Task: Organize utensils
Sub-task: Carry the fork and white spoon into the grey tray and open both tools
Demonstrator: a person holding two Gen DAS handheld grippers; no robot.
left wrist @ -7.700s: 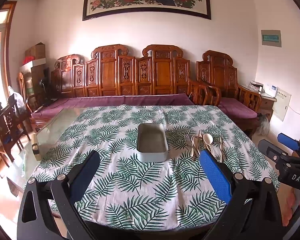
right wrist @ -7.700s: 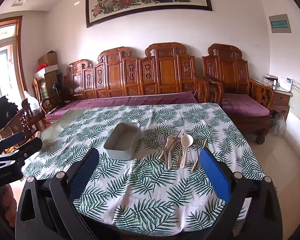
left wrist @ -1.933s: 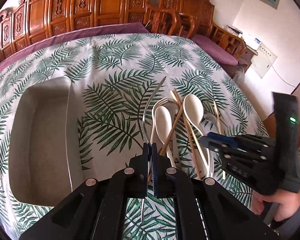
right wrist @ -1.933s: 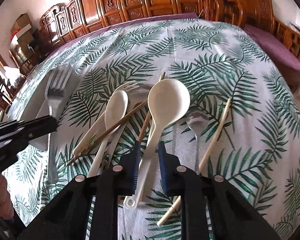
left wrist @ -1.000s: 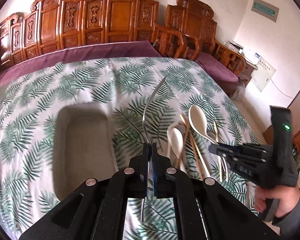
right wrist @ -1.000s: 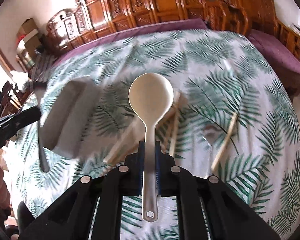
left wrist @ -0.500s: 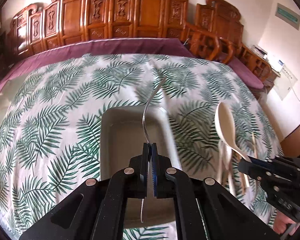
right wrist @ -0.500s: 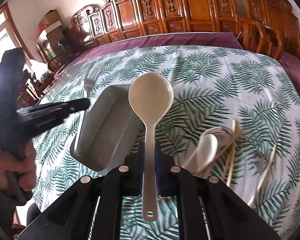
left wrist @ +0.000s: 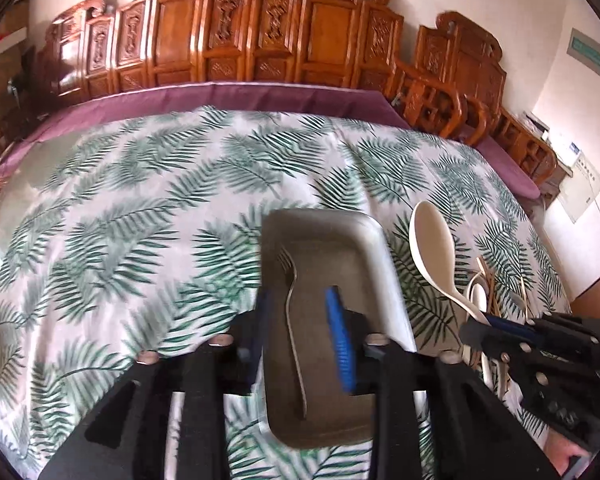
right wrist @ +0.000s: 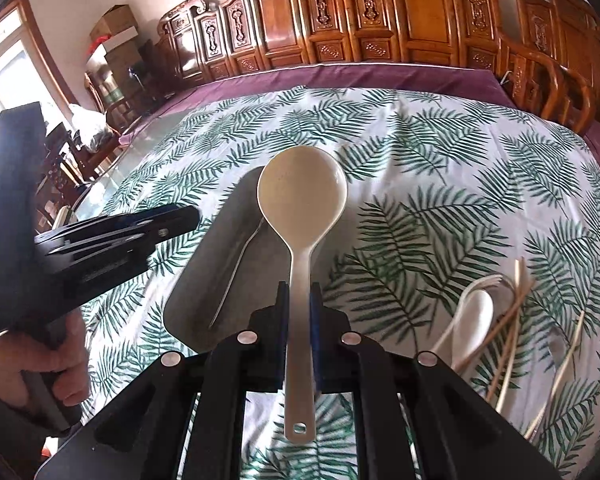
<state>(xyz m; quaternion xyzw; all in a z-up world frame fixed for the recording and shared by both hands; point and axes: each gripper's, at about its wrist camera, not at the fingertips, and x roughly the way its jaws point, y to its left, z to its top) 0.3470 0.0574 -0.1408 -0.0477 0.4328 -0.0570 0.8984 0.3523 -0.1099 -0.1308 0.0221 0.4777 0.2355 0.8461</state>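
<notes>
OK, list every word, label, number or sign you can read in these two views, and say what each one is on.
No text can be read in either view.
Green wall sign: lettering too small and blurred.
White wall panel: printed lines, unreadable.
Right gripper body: faint marks, too blurred.
Left gripper body: faint embossed marks, unreadable.
Cardboard boxes: no legible print.

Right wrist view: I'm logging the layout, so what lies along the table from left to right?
Left gripper → fork in the tray → big spoon → small spoon → chopsticks.
</notes>
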